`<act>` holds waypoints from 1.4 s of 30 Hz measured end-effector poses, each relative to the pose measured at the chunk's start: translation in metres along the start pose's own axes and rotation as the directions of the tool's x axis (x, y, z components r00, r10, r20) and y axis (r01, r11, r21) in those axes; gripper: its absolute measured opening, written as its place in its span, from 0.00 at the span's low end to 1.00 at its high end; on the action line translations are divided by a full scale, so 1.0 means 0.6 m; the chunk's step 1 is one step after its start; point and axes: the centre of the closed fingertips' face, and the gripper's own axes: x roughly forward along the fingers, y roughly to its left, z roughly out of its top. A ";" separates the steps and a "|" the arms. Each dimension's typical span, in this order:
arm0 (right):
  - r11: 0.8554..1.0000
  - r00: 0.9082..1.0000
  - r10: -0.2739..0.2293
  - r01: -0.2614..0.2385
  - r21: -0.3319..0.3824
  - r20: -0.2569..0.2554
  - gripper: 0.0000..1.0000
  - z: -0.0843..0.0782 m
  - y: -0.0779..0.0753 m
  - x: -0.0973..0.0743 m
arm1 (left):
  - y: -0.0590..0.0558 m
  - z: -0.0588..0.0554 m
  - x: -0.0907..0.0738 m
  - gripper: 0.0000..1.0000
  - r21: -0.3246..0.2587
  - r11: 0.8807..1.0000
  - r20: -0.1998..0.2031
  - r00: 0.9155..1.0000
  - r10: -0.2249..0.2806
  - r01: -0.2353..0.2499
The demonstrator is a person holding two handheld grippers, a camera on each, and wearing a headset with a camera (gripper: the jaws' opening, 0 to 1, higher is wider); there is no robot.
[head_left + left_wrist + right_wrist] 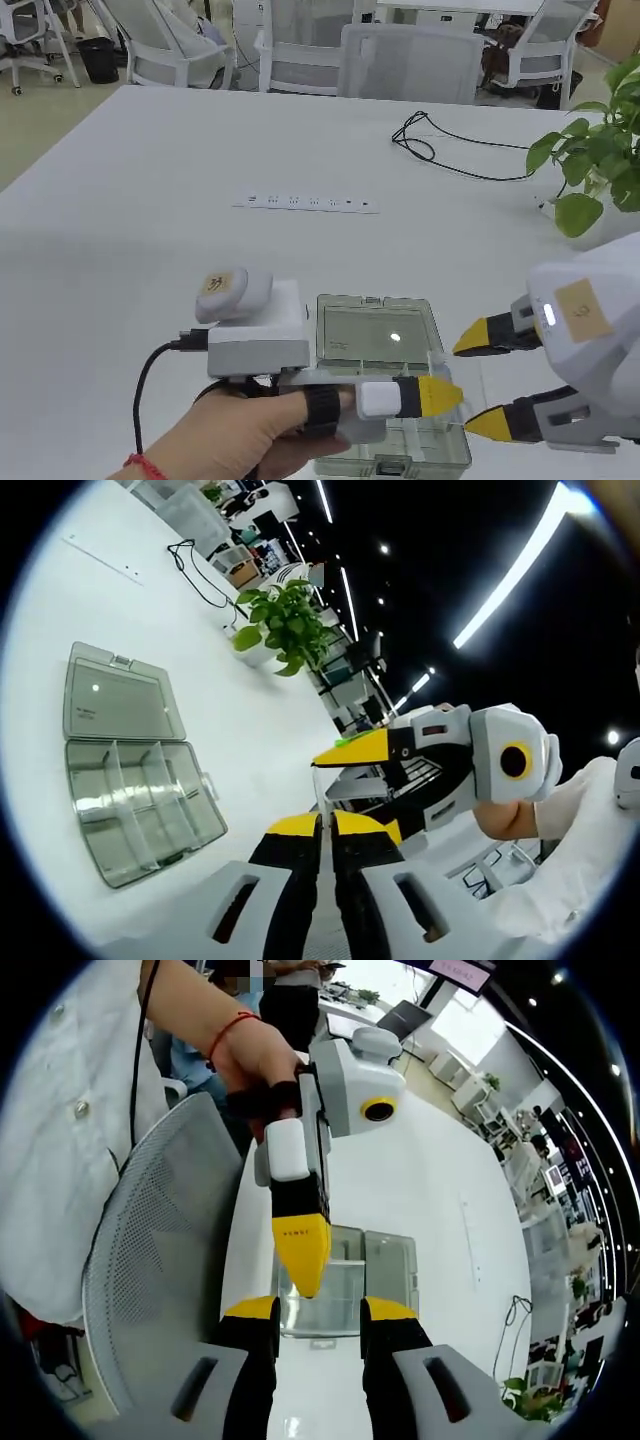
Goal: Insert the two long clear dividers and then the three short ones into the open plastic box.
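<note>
Left tongs [438,396], held in a hand [230,437], are clenched on a thin clear divider [325,1305] and hover over the right end of the open plastic box [432,452]. Right tongs [478,385] are released, with jaws spread on either side of the divider and not touching it. The box sits on the white surface [200,150], near its front edge, with its lid [370,335] lying flat behind. In the left gripper view some dividers already stand in the box, count unclear. A power strip [308,202], a black cable [440,150] and a plant [600,160] lie farther back.
</note>
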 end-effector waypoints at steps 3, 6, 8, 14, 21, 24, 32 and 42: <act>1.000 1.000 0.000 0.000 -0.002 0.001 0.33 0.001 0.000 0.000 | 0.002 -0.001 -0.001 0.00 -0.002 1.000 -0.002 1.000 0.003 -0.003; 1.000 1.000 -0.004 0.004 -0.012 -0.001 0.33 0.002 -0.001 0.000 | 0.003 0.000 -0.001 0.00 -0.006 1.000 0.002 1.000 0.006 -0.006; 1.000 1.000 -0.005 0.005 -0.013 -0.004 0.33 0.001 -0.001 0.000 | 0.004 0.000 -0.001 0.00 -0.011 1.000 0.004 1.000 0.007 -0.007; 1.000 1.000 -0.007 0.007 -0.014 0.001 0.35 0.003 -0.003 0.001 | 0.006 0.000 -0.003 0.00 -0.005 1.000 0.011 1.000 0.011 -0.011; 0.998 0.998 0.009 -0.013 0.059 0.062 0.36 0.012 -0.016 -0.014 | 0.006 0.005 -0.009 0.00 0.114 0.993 0.013 0.999 0.032 -0.033; 0.995 0.995 0.034 -0.042 0.089 0.090 0.33 0.012 -0.022 -0.024 | 0.008 0.006 -0.015 0.00 0.266 0.963 0.004 0.999 0.054 -0.053; 0.969 0.970 0.155 -0.186 0.165 0.185 0.25 0.028 -0.014 -0.039 | -0.007 -0.006 -0.021 0.00 0.539 0.842 -0.055 0.997 0.049 -0.011; 0.917 0.917 0.320 -0.363 0.164 0.238 0.15 0.035 0.011 -0.046 | -0.037 -0.031 -0.025 0.00 0.695 0.710 -0.139 0.990 -0.016 0.109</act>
